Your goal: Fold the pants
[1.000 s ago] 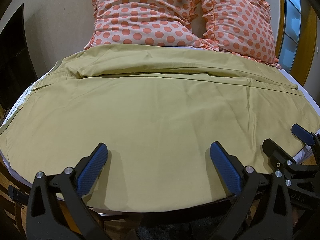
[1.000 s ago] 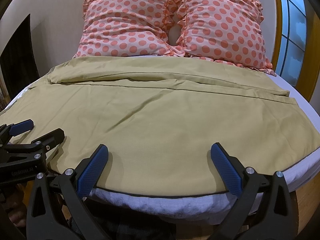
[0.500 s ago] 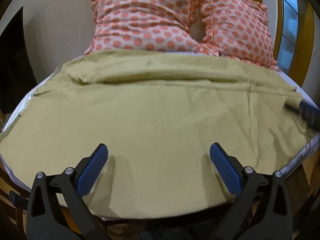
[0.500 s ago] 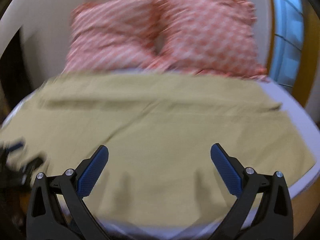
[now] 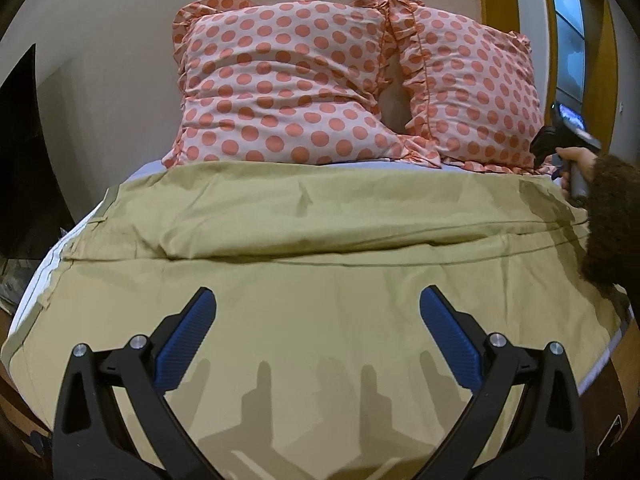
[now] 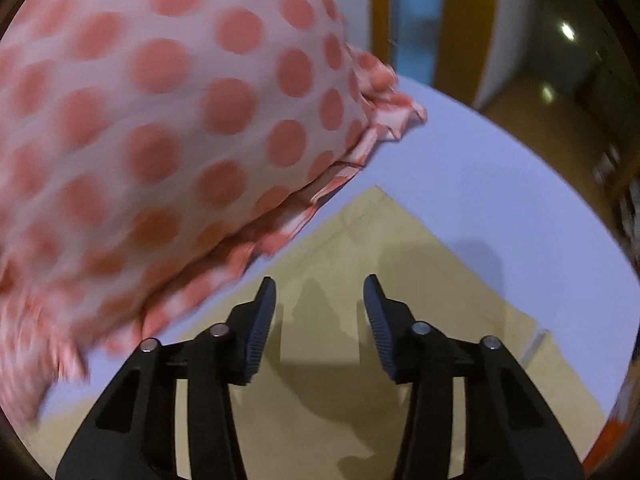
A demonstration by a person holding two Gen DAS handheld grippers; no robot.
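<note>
Khaki pants (image 5: 320,288) lie spread wide across the bed, with a long fold line running across their far part. My left gripper (image 5: 318,320) is open and empty, low over the near part of the pants. My right gripper (image 6: 320,304) is partly open and empty, hovering just above the far right corner of the pants (image 6: 376,240), close to a pillow. In the left wrist view the right gripper's body and the hand holding it (image 5: 568,152) show at the far right edge.
Two pink pillows with red dots (image 5: 288,92) (image 5: 472,92) stand against the wall behind the pants. The right pillow (image 6: 160,120) sits right beside my right gripper. A white sheet (image 6: 500,200) borders the pants. A window (image 5: 568,40) is at the right.
My right gripper has swung from the near edge of the bed to the far right corner of the pants and its jaws have narrowed. My left gripper has moved forward over the pants.
</note>
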